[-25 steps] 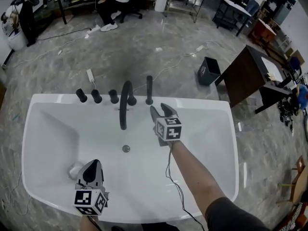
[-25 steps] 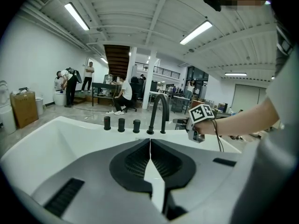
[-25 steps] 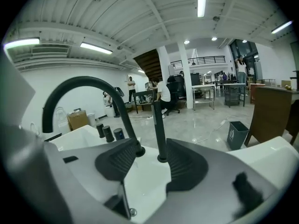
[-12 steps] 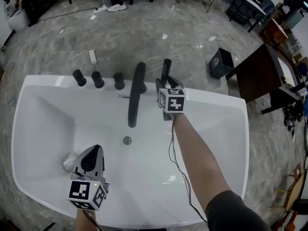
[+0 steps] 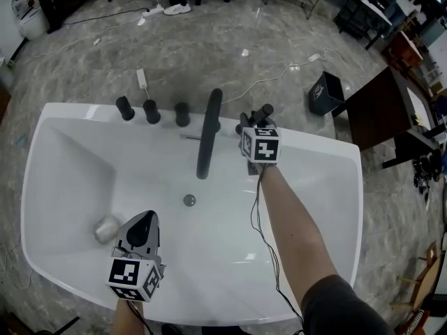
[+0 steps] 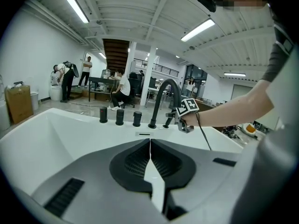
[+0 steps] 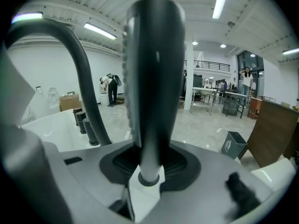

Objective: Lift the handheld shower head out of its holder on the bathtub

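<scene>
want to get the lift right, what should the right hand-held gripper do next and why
Probably finish the squeeze, then lift straight up. The jaws of the right hand-held gripper are closing on the handheld shower head, which stands upright between them, apparently not yet lifted from the bathtub rim.

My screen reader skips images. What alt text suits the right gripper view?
The right gripper is closing its jaws around the upright black handheld shower head, close up. A curved black faucet spout rises at left above the white bathtub rim.
</scene>
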`<move>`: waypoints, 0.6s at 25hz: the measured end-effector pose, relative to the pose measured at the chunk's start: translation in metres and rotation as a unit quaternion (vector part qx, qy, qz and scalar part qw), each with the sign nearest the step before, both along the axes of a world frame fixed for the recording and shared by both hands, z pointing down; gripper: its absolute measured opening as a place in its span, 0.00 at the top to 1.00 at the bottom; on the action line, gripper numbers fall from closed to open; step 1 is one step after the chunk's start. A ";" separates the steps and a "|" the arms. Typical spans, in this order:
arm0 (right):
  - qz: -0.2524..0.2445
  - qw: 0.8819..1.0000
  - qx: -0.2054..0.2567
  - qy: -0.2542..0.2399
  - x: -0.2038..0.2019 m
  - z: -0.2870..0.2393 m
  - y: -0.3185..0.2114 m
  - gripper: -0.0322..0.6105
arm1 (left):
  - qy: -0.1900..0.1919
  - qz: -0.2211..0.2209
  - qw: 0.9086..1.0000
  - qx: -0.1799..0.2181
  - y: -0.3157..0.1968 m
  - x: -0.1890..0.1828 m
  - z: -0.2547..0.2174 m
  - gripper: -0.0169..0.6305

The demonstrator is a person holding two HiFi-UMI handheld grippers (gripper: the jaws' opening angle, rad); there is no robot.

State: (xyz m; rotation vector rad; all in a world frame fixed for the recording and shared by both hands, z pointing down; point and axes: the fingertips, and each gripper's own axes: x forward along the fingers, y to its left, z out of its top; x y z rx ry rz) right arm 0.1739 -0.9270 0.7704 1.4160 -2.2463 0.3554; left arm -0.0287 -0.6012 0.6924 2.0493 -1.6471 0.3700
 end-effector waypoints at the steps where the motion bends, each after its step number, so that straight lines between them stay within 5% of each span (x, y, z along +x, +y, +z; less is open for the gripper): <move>1: 0.001 1.000 0.005 0.000 0.003 -0.010 0.006 0.75 | -0.002 0.001 1.000 0.001 0.003 0.000 -0.007 0.95; 15: 0.028 0.996 0.066 -0.045 0.006 -0.191 0.202 0.76 | 0.022 0.042 0.998 0.036 0.088 -0.030 -0.126 0.95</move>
